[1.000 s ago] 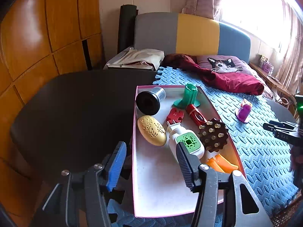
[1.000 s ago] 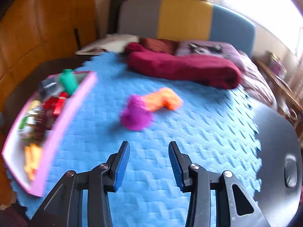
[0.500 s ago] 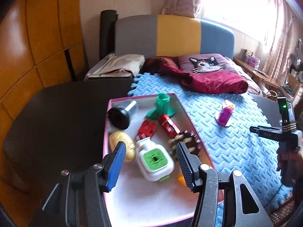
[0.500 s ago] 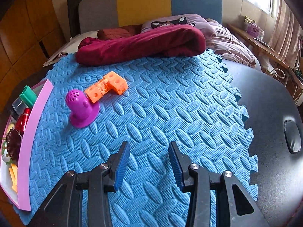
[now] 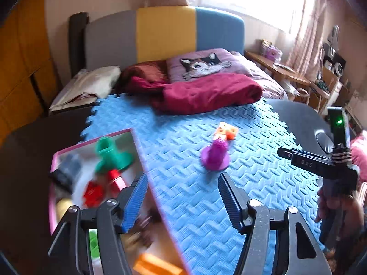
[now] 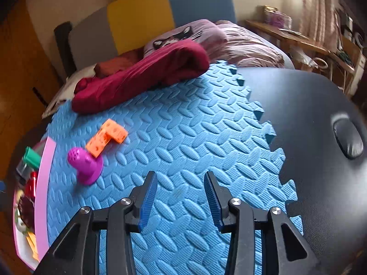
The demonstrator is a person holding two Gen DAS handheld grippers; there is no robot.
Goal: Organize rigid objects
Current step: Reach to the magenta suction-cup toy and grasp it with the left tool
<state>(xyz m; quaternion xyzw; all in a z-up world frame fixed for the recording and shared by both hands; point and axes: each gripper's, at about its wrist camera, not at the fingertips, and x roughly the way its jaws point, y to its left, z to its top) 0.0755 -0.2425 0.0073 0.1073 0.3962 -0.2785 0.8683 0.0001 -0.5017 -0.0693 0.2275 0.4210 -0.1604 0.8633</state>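
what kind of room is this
Most likely a bedroom at home: a bed with a padded headboard, a cat-print pillow and a red blanket, with curtains at a bright window.

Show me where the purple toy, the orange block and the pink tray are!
purple toy point(image 6: 85, 165): right wrist view, on its body.
orange block point(image 6: 107, 138): right wrist view, on its top face.
pink tray point(image 6: 44, 183): right wrist view, on its near rim.
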